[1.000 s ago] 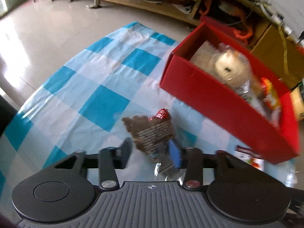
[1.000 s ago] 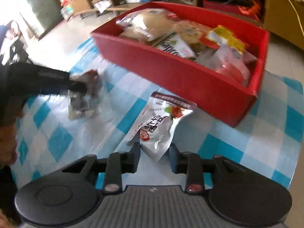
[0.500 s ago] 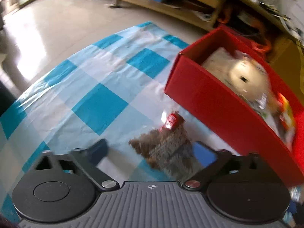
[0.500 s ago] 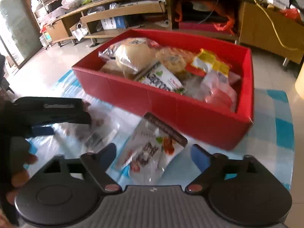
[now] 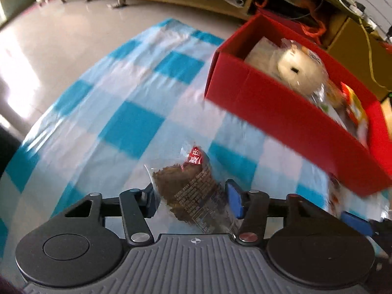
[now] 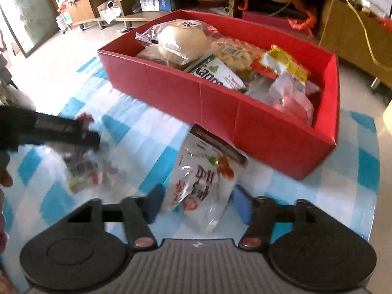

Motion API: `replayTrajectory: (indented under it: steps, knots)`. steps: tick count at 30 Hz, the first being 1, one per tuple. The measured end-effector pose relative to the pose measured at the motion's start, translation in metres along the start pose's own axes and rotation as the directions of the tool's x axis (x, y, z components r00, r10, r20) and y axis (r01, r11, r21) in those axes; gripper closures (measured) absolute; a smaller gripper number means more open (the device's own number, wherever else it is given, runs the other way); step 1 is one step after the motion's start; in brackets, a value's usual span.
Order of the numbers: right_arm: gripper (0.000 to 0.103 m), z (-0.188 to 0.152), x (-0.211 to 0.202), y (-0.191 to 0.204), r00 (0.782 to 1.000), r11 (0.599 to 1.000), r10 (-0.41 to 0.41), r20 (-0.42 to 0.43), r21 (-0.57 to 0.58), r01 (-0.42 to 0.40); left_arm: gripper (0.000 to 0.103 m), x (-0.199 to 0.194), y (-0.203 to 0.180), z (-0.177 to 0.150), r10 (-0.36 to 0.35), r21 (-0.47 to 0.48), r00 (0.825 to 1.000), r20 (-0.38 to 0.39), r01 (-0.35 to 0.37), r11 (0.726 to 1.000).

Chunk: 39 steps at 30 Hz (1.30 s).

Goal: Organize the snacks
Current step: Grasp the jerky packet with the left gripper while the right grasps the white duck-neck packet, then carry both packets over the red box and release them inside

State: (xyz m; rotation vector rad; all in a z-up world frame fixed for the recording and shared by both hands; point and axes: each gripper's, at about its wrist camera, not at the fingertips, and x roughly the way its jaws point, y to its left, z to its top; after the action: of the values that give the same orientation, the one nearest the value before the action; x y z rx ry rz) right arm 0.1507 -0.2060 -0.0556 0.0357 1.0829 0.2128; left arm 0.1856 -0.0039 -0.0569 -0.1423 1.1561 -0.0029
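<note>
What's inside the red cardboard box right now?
Red cardboard box holds a wrapped round bun, a green-white pouch, a yellow-red packet and clear bags; lower layers are hidden.

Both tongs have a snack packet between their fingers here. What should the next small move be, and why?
Probably lift the left tongs and carry the brown snack packet toward the red box. The fingers look closed against the packet, it lies just short of the box wall, and the box already holds the other snacks.

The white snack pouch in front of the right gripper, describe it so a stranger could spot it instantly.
Find the red box on the blue checked cloth. Just outside its near wall lies the white snack pouch, between the right gripper fingers. Unlike the clear-wrapped brown snack, it is opaque white with red print.
</note>
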Motion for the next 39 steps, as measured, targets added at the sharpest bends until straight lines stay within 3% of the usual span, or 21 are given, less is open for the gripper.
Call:
replayTrajectory:
  steps: [4, 6, 7, 15, 17, 18, 20, 23, 26, 30, 36, 39]
  knots:
    - [0.051, -0.012, -0.017, -0.004, 0.998, 0.997, 0.059, 0.011, 0.051, -0.059, 0.064, -0.022, 0.008, -0.009, -0.137, -0.065, 0.990, -0.017, 0.135, 0.989]
    - [0.051, -0.013, -0.024, -0.005, 0.995, 0.992, 0.098, 0.024, 0.079, -0.099, 0.067, -0.033, -0.001, -0.011, -0.174, -0.037, 0.985, -0.010, 0.174, 0.984]
    - [0.051, -0.013, -0.028, -0.004, 0.993, 0.989, 0.110, 0.033, 0.092, -0.113, 0.075, -0.037, -0.008, -0.011, -0.180, -0.010, 0.984, -0.002, 0.180, 0.984]
    - [0.052, -0.017, -0.022, -0.006, 0.980, 0.962, 0.198, 0.021, 0.187, -0.198, 0.073, -0.022, -0.031, -0.032, -0.220, -0.016, 0.975, -0.013, 0.219, 0.975]
    - [0.053, -0.021, -0.015, -0.007, 0.966, 0.939, 0.257, 0.008, 0.234, -0.251, 0.076, -0.019, -0.026, -0.032, -0.284, -0.090, 0.958, -0.033, 0.280, 0.956]
    - [0.061, -0.022, -0.013, -0.008, 0.956, 0.920, 0.293, 0.018, 0.266, -0.287, 0.076, -0.019, -0.027, -0.032, -0.302, -0.111, 0.953, -0.040, 0.296, 0.949]
    - [0.067, -0.020, -0.014, -0.015, 0.926, 0.872, 0.374, 0.050, 0.320, -0.369, 0.077, -0.023, -0.033, -0.029, -0.299, -0.078, 0.954, -0.027, 0.296, 0.952]
    - [0.070, -0.019, -0.015, -0.023, 0.908, 0.837, 0.411, 0.080, 0.362, -0.410, 0.077, -0.024, -0.038, -0.023, -0.306, -0.083, 0.952, -0.023, 0.303, 0.949]
    - [0.070, -0.019, -0.010, -0.023, 0.907, 0.835, 0.415, 0.070, 0.366, -0.411, 0.076, -0.020, -0.040, -0.026, -0.289, -0.103, 0.957, -0.035, 0.284, 0.953]
    - [0.070, -0.010, -0.029, -0.026, 0.896, 0.831, 0.425, 0.129, 0.336, -0.443, 0.074, -0.045, -0.046, -0.011, -0.338, -0.104, 0.941, 0.009, 0.337, 0.936]
    - [0.070, 0.029, -0.083, -0.042, 0.859, 0.822, 0.404, 0.315, 0.287, -0.492, 0.075, -0.099, -0.087, 0.034, -0.375, 0.042, 0.916, 0.146, 0.373, 0.927]
    - [0.070, 0.058, -0.094, -0.059, 0.859, 0.839, 0.367, 0.357, 0.272, -0.471, 0.074, -0.100, -0.115, 0.060, -0.374, 0.092, 0.908, 0.186, 0.363, 0.927]
